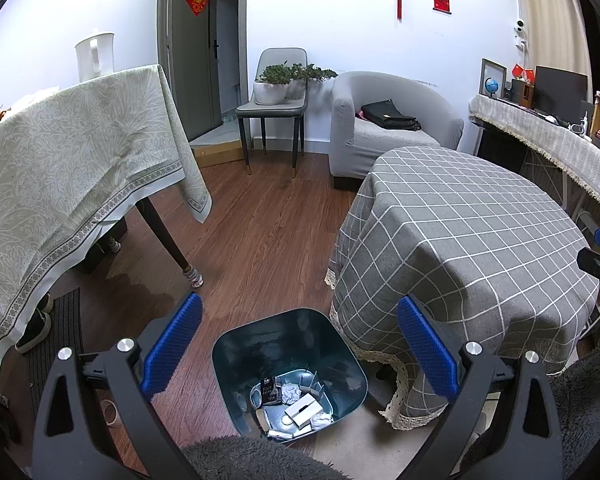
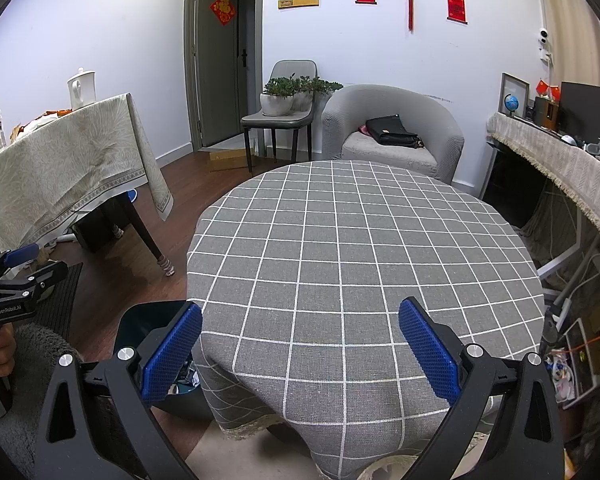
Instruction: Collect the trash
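Seemingly, the trash in the bin, paper wads and a carton, is light and crushable, best pinched midway; both tongs, left and right, gape wide, empty.

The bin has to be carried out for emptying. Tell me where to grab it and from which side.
Grip the bin by its rim, coming from above. It stands upright and open-topped on the floor, so the thin wall should fit between open jaws. Choose the edge facing the wooden floor; the opposite side sits tight against the checked tablecloth. The left gripper, open, looks best placed.
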Demonstrator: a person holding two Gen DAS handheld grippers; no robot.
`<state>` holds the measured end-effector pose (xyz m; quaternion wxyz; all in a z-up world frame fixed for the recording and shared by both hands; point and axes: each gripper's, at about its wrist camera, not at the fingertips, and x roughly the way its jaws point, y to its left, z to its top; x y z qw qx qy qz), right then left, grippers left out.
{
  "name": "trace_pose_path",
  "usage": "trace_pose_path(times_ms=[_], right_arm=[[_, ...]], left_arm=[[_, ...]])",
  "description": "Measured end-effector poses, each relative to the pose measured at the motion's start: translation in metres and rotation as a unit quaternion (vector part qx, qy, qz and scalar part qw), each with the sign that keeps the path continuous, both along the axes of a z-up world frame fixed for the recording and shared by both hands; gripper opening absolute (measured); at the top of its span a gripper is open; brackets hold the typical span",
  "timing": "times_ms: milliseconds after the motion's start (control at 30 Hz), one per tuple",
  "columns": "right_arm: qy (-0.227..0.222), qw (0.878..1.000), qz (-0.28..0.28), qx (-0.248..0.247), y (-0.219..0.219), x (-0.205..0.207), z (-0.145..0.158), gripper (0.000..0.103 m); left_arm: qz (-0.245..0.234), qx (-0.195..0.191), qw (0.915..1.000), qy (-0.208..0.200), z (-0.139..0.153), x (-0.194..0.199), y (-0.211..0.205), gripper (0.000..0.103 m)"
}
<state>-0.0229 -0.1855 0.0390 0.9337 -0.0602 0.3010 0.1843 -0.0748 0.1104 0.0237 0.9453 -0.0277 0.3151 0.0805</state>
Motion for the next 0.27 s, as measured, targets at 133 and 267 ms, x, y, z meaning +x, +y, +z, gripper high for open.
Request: trace_pose_path(times_ms=[133, 267], right_arm=[[0.0, 1.0, 0.0, 0.0, -0.0006, 0.0, -0.0004, 0.099], [0.0, 1.0, 0.0, 0.0, -0.0008, 0.0001, -0.0003, 0.099]], left_arm=[[0.001, -0.001, 1.0, 0.003, -0.0012, 0.0022, 0.002, 0.1], [0.001, -0.001, 1.0, 0.004, -0.0013, 0.0028, 0.0032, 0.1]])
